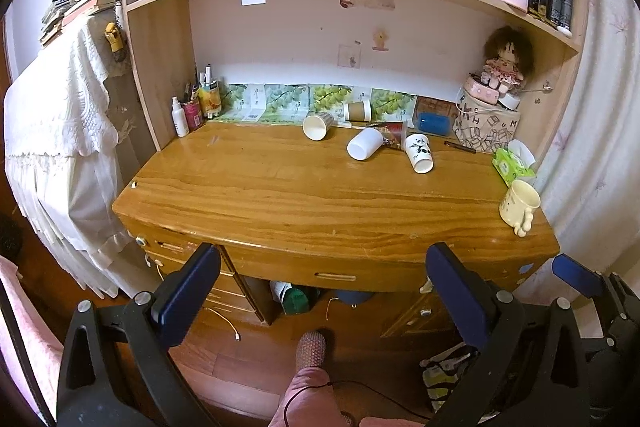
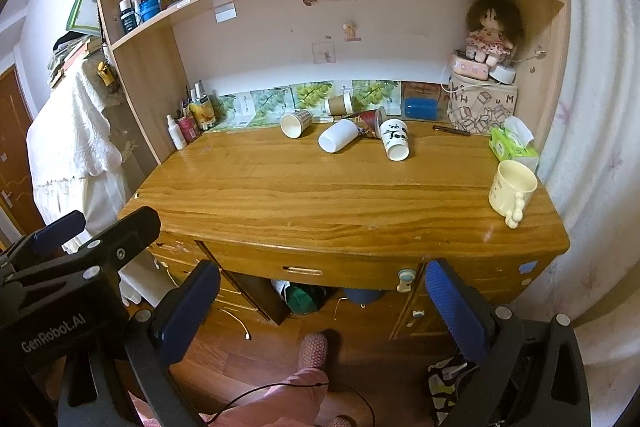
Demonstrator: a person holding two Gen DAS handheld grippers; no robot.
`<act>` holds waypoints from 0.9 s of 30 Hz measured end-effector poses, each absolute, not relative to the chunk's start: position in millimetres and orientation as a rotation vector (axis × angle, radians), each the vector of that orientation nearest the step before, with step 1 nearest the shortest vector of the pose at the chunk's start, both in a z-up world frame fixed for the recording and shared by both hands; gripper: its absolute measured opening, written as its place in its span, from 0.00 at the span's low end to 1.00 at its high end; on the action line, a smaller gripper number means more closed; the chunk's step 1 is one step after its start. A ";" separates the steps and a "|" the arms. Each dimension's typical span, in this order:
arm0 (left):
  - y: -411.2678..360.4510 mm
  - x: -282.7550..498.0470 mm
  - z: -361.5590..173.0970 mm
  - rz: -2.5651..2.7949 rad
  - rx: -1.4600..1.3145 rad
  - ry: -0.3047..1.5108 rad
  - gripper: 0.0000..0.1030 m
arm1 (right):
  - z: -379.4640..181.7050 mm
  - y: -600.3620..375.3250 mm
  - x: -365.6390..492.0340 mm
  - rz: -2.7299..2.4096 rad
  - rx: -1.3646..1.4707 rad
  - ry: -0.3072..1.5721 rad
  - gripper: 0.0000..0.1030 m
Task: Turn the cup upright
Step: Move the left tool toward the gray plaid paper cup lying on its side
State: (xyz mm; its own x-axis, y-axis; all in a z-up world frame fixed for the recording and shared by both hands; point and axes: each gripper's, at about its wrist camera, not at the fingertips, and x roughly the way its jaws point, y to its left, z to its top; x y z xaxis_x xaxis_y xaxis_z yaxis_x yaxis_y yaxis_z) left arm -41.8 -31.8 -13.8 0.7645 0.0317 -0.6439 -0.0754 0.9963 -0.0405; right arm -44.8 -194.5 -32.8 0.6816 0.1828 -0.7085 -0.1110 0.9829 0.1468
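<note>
Several cups lie on their sides at the back of the wooden desk point(image 1: 280, 195): a paper cup with a patterned sleeve point(image 1: 317, 125) point(image 2: 295, 123), a plain white cup point(image 1: 365, 143) point(image 2: 338, 135), a panda-print cup point(image 1: 419, 153) point(image 2: 395, 140), a brown-sleeved cup point(image 1: 358, 111) point(image 2: 339, 104) and a dark red cup point(image 1: 394, 133) point(image 2: 370, 119). A cream mug point(image 1: 519, 205) point(image 2: 511, 189) stands upright at the right edge. My left gripper point(image 1: 324, 283) and right gripper point(image 2: 322, 301) are both open and empty, held in front of the desk, well short of the cups.
A pen holder and bottles point(image 1: 196, 105) stand at the back left. A blue case point(image 1: 433, 123), a printed bag with a doll point(image 1: 490, 123) and a green tissue pack point(image 1: 512, 165) sit at the back right. A pen point(image 1: 460, 146) lies near them. Shelves hang overhead.
</note>
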 end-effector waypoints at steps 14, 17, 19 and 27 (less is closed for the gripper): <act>-25.8 49.5 -15.7 0.044 -0.030 0.716 1.00 | -48.1 -189.6 40.8 0.154 0.107 0.848 1.00; -18.6 72.5 -13.6 0.040 -0.030 0.720 1.00 | -49.5 -184.6 65.7 0.149 0.116 0.861 1.00; -14.3 87.1 -12.5 0.038 -0.028 0.721 1.00 | -50.1 -181.8 78.6 0.145 0.120 0.865 1.00; 2.1 153.7 -13.8 0.004 -0.017 0.746 1.00 | -53.2 -169.4 137.9 0.118 0.128 0.887 1.00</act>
